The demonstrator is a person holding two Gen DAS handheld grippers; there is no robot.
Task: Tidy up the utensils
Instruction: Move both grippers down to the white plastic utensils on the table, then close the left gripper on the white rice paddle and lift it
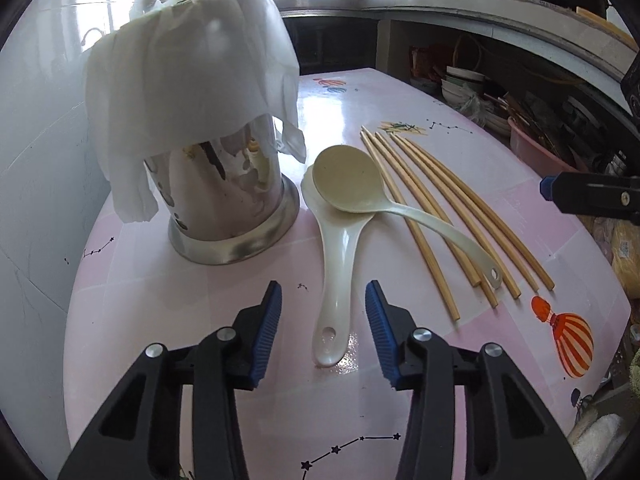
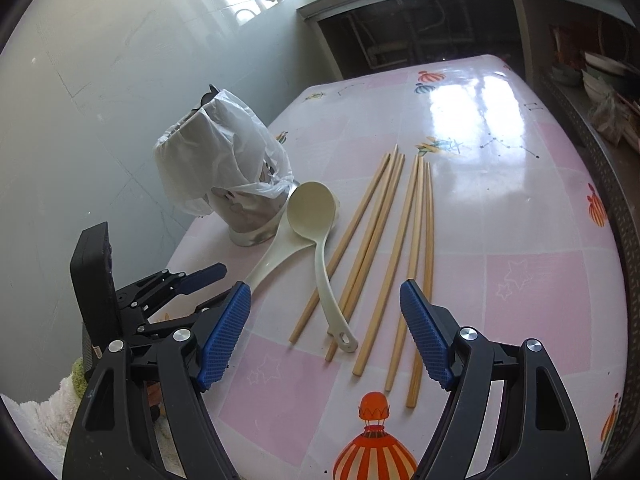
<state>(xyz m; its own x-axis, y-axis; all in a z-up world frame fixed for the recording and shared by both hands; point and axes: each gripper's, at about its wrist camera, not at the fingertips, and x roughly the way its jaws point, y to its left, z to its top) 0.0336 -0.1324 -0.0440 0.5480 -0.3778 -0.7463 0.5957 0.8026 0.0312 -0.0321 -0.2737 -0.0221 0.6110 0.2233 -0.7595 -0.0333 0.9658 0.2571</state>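
On the pink patterned table (image 1: 460, 92), the left gripper (image 1: 323, 300) hovers with its blue-padded fingers (image 1: 267, 320) spread wide and empty on either side of the handle end of the lower white spoon (image 1: 336, 276), whose bowl lies under that of the upper white spoon (image 1: 352, 182). A steel utensil holder (image 1: 232, 200) draped in a white plastic bag (image 1: 192, 76) stands just left of the spoons, and the wooden chopsticks (image 1: 452, 216) fan out to their right. The right gripper (image 2: 325, 294) also gapes wide, holding nothing, above the near ends of the chopsticks
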